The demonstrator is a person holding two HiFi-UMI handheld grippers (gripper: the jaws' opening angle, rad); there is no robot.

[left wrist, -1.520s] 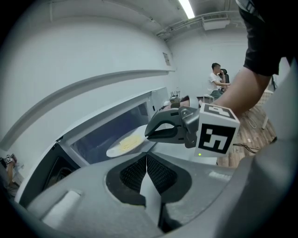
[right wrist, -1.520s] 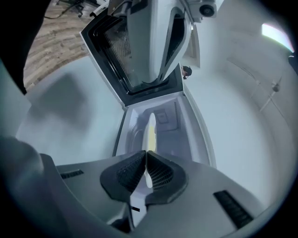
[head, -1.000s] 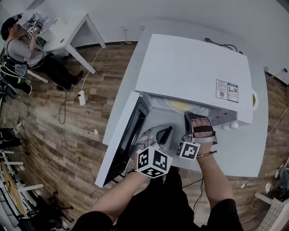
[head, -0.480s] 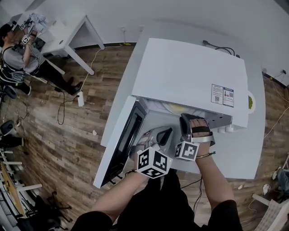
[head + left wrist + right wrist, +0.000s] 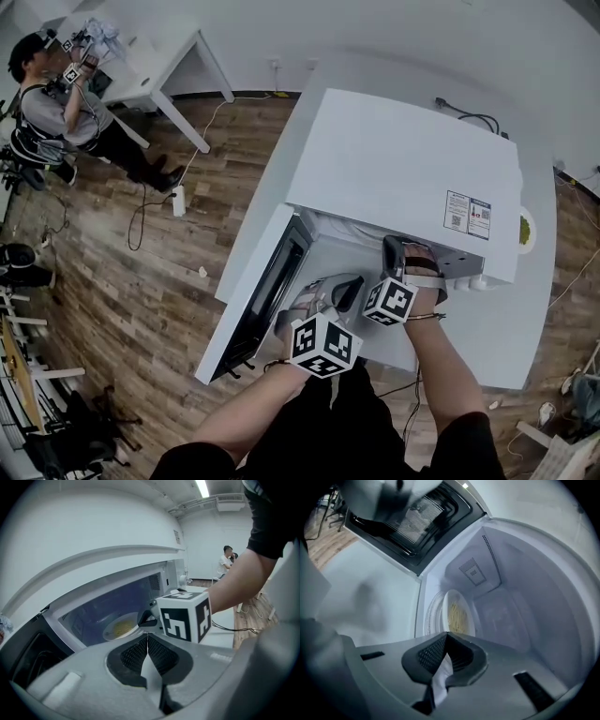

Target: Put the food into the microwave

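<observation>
A white worktop carries a large white box-shaped microwave, its dark-windowed door swung open to the left. Inside the cavity, a round white plate of yellow noodles sits on the glass turntable.

The left tongs hang just outside the opening, closed on nothing. The right tongs reach into the mouth of the cavity, also closed and empty, their tips near the plate's rim.

From the head view the microwave's roof hides the plate. Both gripper views show it, and only the left gripper view shows the right tongs beside it.
</observation>
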